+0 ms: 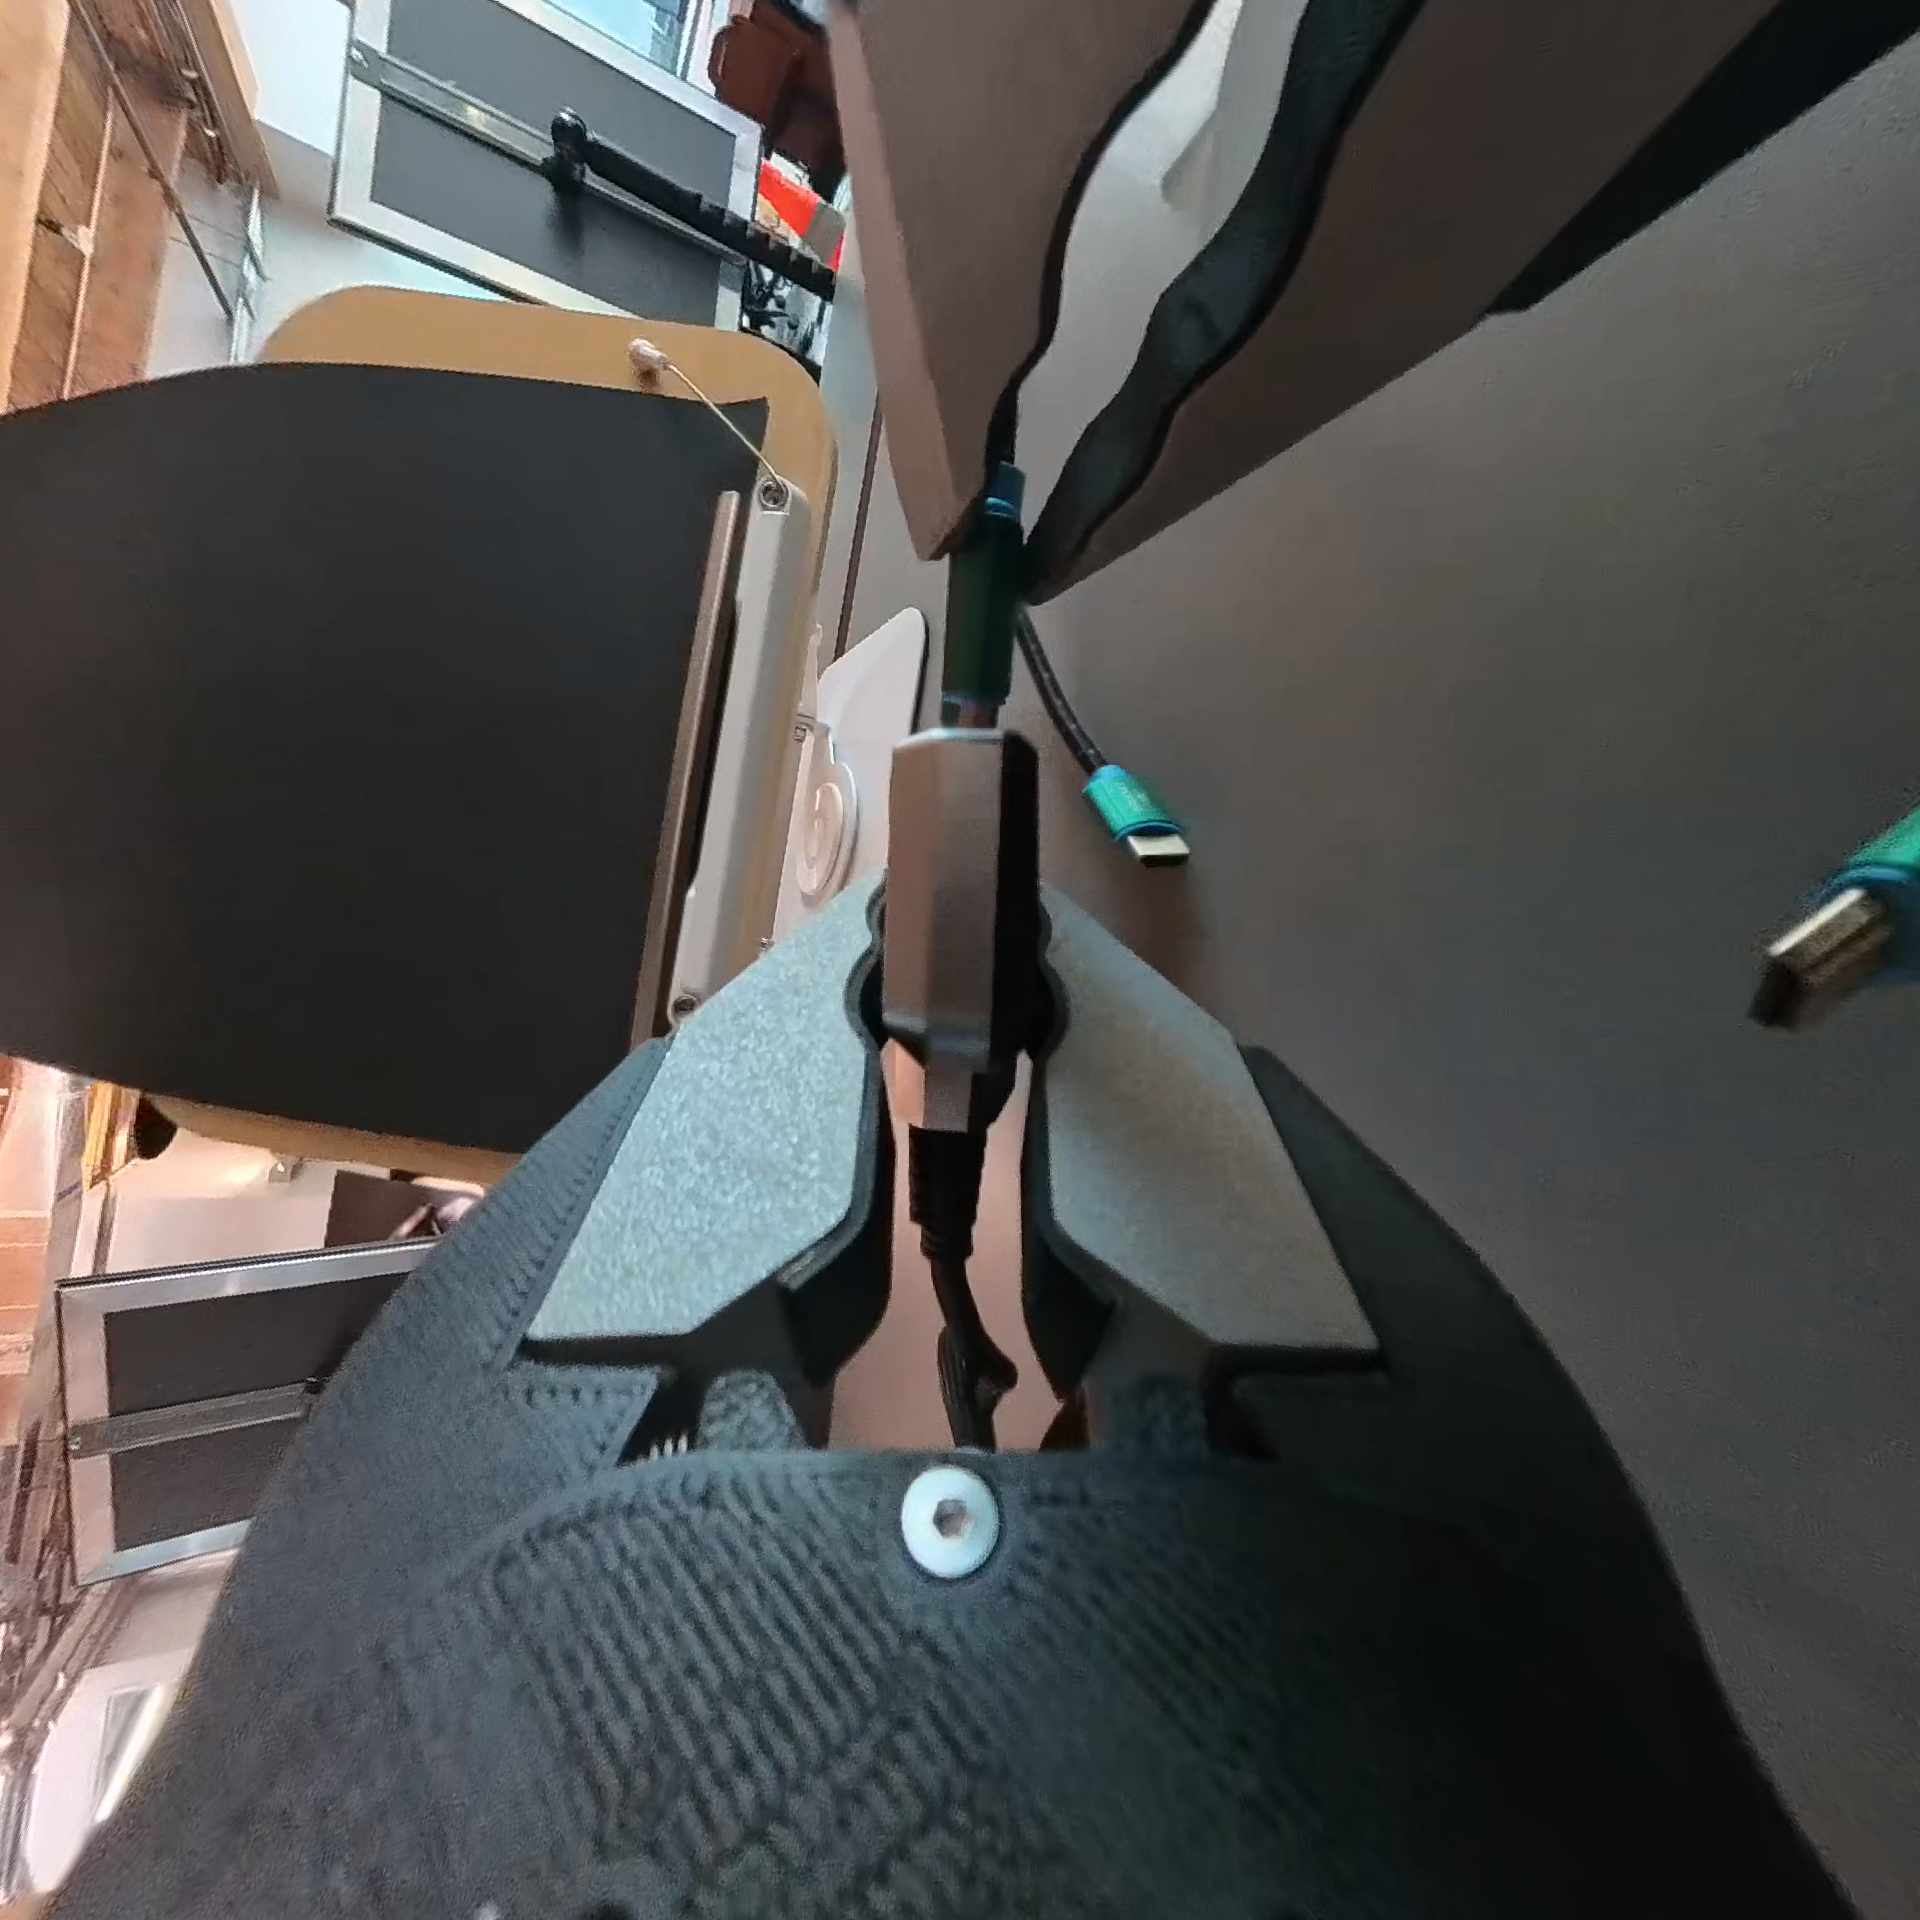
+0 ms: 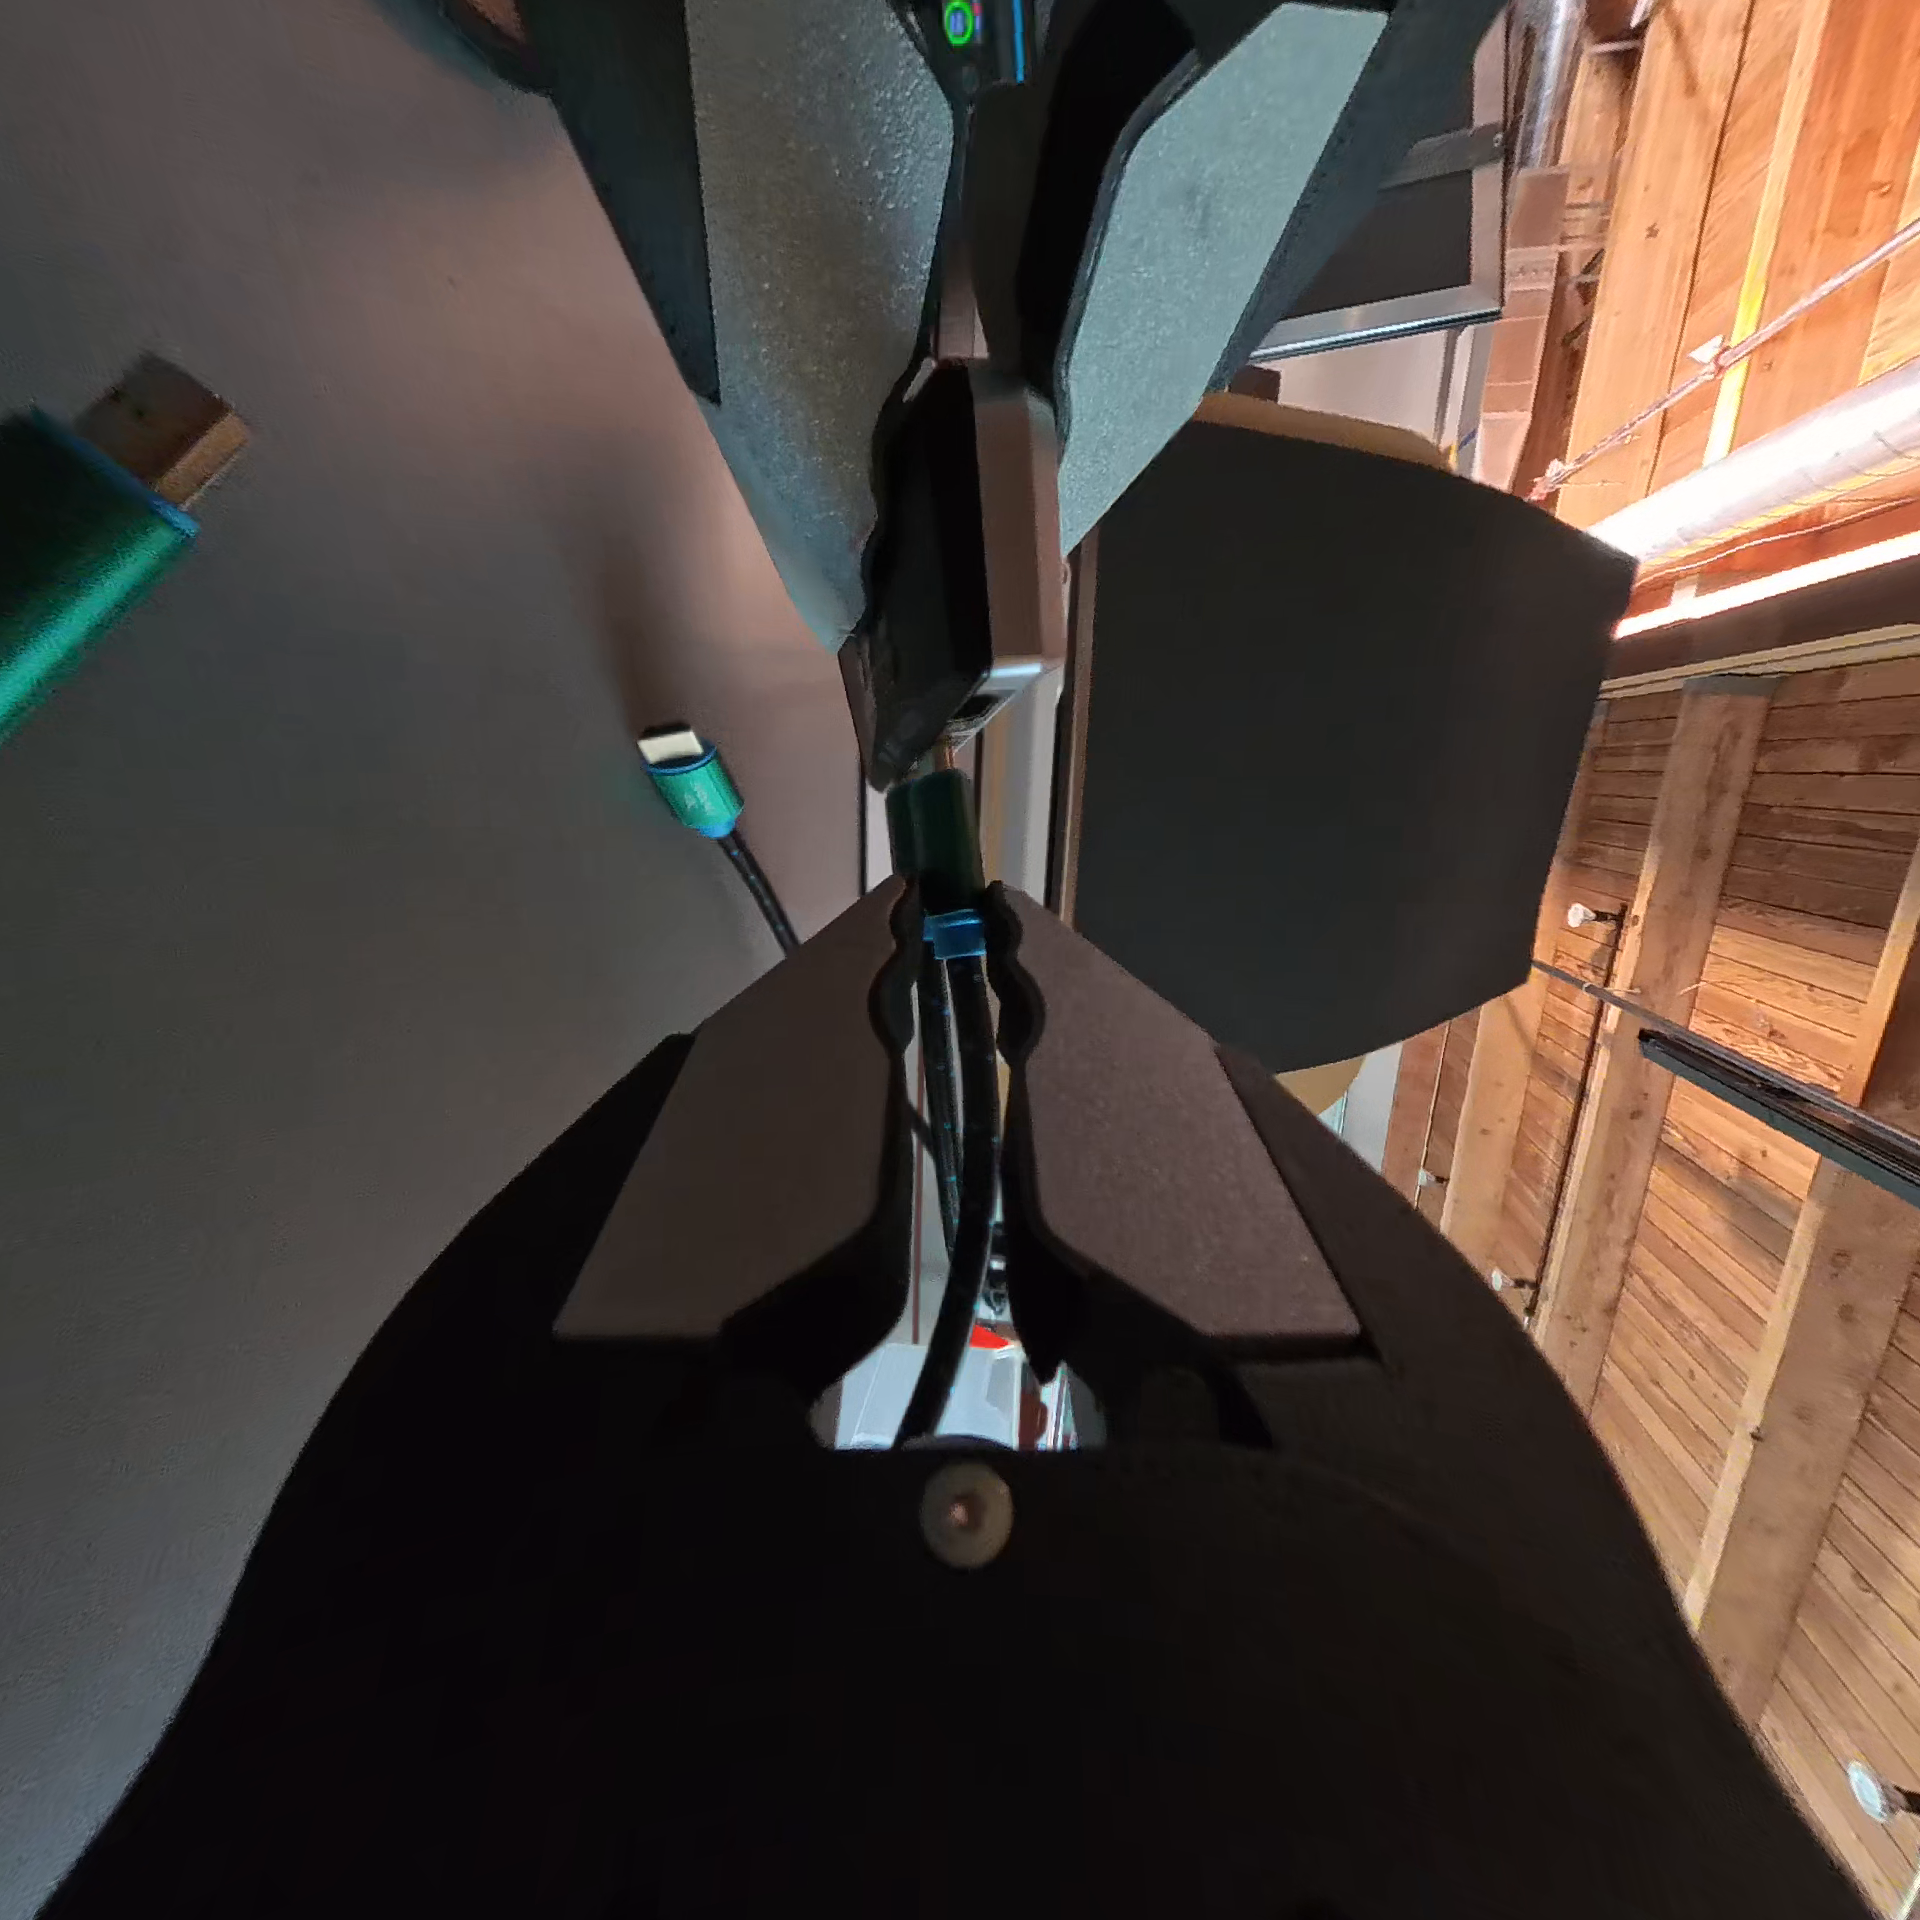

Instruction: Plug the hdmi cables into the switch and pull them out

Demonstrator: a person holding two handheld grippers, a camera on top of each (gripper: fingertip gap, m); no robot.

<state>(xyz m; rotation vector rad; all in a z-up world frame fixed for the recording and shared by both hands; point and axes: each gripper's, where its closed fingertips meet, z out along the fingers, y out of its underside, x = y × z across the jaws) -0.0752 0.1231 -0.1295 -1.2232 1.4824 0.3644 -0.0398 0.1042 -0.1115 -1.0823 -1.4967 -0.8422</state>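
Holding the switch (image 1: 956, 883) in your left tool (image 1: 961, 971), you had its fingers (image 1: 764, 1049) closed tight on the grey body, a black lead trailing back between them. Your right tool (image 2: 951, 925) was nearly shut on the green plug (image 2: 935, 836) at its blue collar, its cable (image 2: 961, 1143) running back through the gap. The plug's metal tip met the switch (image 2: 971, 561) at its end port; you couldn't tell how deep it sat. Both were held up off the surface (image 1: 1507, 935). Two spare green plugs lay out on the surface, away from its edges: one (image 1: 1132, 821) near the switch, another (image 1: 1839, 935) farther off.
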